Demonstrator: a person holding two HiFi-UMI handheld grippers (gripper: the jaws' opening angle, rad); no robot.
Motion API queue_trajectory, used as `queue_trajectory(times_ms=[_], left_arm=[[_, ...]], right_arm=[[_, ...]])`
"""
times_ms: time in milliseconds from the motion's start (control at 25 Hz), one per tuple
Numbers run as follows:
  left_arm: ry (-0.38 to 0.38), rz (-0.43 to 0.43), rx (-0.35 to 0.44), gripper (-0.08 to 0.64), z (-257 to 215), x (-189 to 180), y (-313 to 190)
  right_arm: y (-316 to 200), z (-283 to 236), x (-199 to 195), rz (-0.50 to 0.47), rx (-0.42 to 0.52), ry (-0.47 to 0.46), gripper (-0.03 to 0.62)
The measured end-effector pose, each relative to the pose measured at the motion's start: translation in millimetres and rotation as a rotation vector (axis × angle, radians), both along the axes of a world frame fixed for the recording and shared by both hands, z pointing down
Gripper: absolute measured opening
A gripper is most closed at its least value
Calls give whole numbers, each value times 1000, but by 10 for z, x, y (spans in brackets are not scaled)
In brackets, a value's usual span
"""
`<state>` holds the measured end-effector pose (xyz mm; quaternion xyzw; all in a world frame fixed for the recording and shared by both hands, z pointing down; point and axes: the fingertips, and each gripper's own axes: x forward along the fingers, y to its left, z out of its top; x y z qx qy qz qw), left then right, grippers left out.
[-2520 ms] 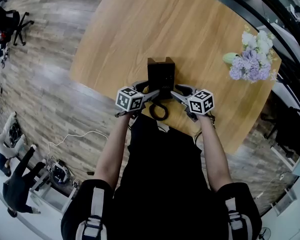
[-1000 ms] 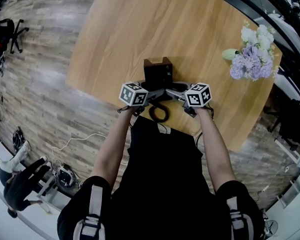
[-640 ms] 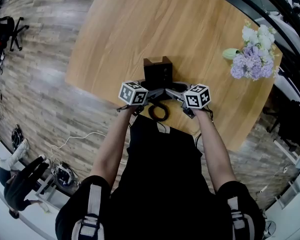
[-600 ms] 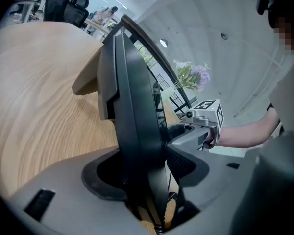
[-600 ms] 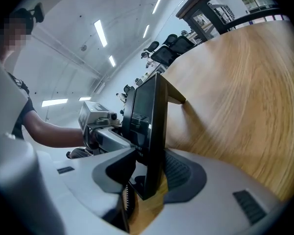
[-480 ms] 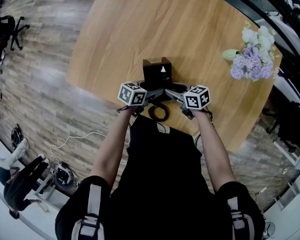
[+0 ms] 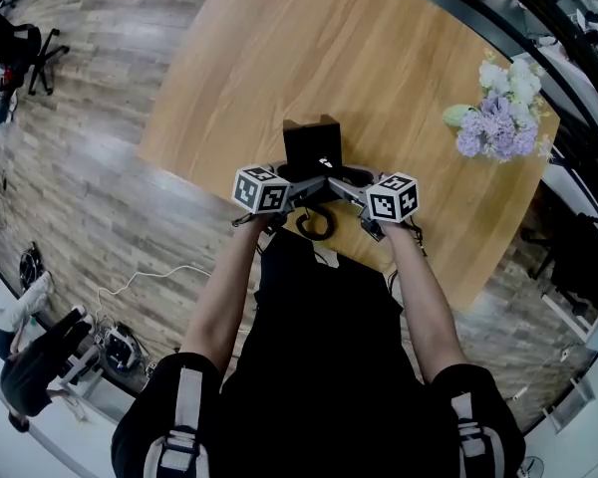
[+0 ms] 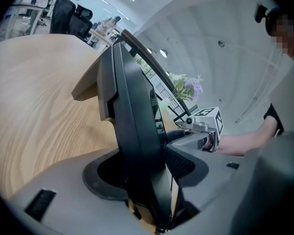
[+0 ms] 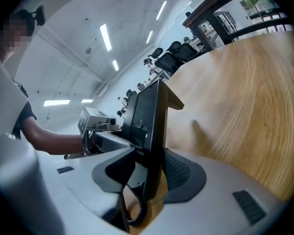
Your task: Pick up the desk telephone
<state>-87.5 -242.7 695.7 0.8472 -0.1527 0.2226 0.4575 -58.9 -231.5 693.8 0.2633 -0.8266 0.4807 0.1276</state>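
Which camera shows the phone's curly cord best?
The head view: there the cord shows as a whole loop by the telephone. The right gripper view shows only a short coiled stretch of it under the telephone. The left gripper view shows almost none of it.

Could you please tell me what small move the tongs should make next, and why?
Probably lift both straight up together, kept level: the left tongs and right tongs are each shut on one side of the telephone, and its coiled cord looks slack.
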Motion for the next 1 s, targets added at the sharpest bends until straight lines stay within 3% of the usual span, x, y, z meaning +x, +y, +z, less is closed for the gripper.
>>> queue_trajectory(times_ms=[240,1000], left_arm=[[30,-51,12,267,-217,-37,86],[82,-85,95,253,-772,195,482]], right_arm=[[84,-223,-14,14,27,-14,179],[499,-746,240,35,111,-31,178]])
